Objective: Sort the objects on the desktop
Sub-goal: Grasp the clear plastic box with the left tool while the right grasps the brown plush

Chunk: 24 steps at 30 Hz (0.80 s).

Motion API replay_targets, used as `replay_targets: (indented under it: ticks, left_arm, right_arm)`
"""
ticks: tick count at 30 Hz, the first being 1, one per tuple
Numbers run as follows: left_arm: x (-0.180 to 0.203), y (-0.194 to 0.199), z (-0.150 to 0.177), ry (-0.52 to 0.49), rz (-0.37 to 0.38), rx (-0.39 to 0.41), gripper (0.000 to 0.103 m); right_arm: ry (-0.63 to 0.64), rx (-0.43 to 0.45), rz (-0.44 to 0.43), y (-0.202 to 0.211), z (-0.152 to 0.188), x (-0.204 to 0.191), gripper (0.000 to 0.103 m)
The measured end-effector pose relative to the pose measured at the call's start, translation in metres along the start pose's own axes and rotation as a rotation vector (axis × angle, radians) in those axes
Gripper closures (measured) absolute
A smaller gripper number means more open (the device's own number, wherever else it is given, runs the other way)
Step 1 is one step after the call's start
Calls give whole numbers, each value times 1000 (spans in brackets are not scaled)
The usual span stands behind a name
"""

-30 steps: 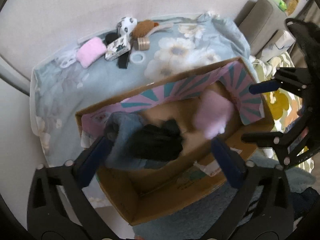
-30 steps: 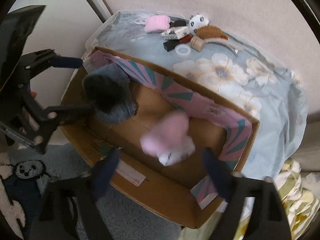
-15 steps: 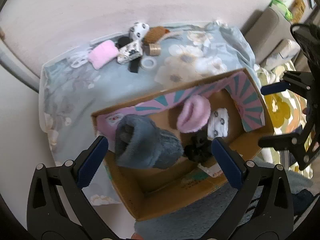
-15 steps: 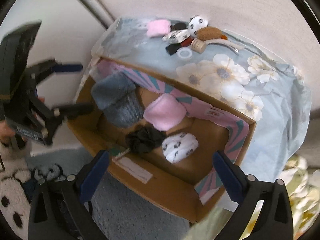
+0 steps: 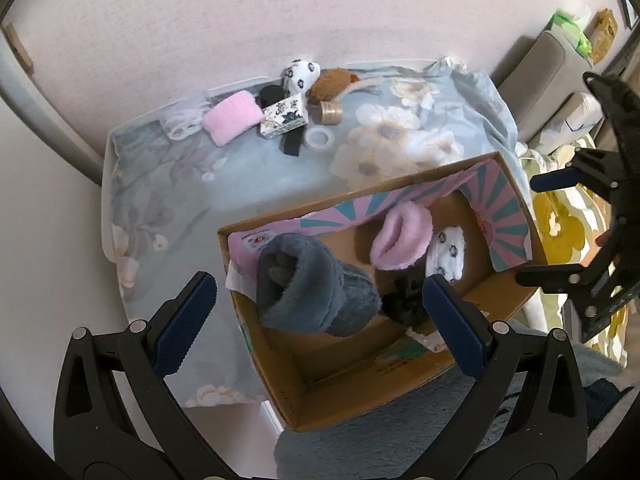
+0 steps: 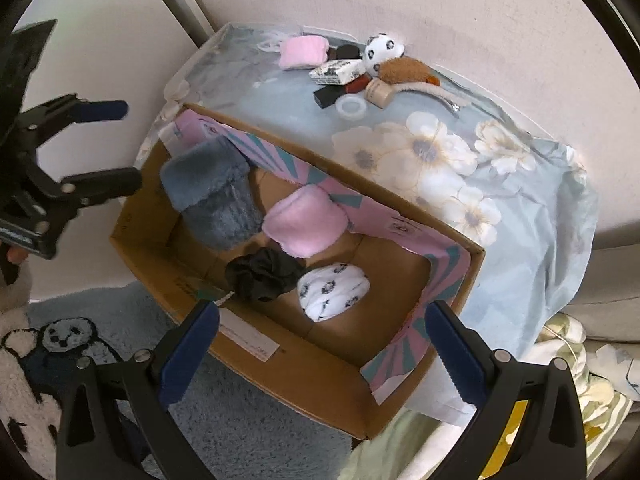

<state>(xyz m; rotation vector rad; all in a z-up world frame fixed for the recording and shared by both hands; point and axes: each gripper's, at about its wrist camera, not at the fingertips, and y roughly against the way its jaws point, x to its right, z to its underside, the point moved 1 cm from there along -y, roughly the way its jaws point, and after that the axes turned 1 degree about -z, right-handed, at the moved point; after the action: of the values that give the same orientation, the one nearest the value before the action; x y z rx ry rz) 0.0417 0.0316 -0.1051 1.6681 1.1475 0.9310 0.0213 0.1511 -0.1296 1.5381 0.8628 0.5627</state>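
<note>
A cardboard box stands beside the table. In it lie a blue-grey fuzzy sock, a pink fuzzy sock, a black scrunchie and a white patterned sock. My left gripper is open and empty above the box's left part. My right gripper is open and empty above the box's near wall. At the table's far edge lie a pink sock, a patterned box, a panda plush and a brown plush.
The table carries a blue floral cloth. A white ring, a brass cap and a black block lie by the pile. A panda rug covers the floor. A sofa stands to the right.
Both grippers have risen away from the box. The pink sock and the patterned sock dropped into the box, and all the items now lie at rest inside it.
</note>
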Motion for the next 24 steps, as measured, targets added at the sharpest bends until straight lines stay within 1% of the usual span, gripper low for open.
replay_targets:
  ticks: [6,10,14,17,22,24]
  left_arm:
    - [-19,10,-13,24,-16,25,0]
    - [-46,17,-31,71,-29,51,0]
    - [-77,15,-58,119,-66,80,0]
    - [-102,-3,-80,189,-91,75,0]
    - [-142,-49,-114,334,-90,56,0]
    - [-153,-69,-125,371,-98,46,0]
  right_arm:
    - [-31,59,6,15,-19,9,0]
    - [-73,102,14,23,-39,20,0]
    - [-133,142,11,26,-62,31,0]
    - [-182,173,18,18,-83,41,0]
    - [-294,229,29,-8,-122,62,0]
    - [-307,247,56,-20,-137,67,0]
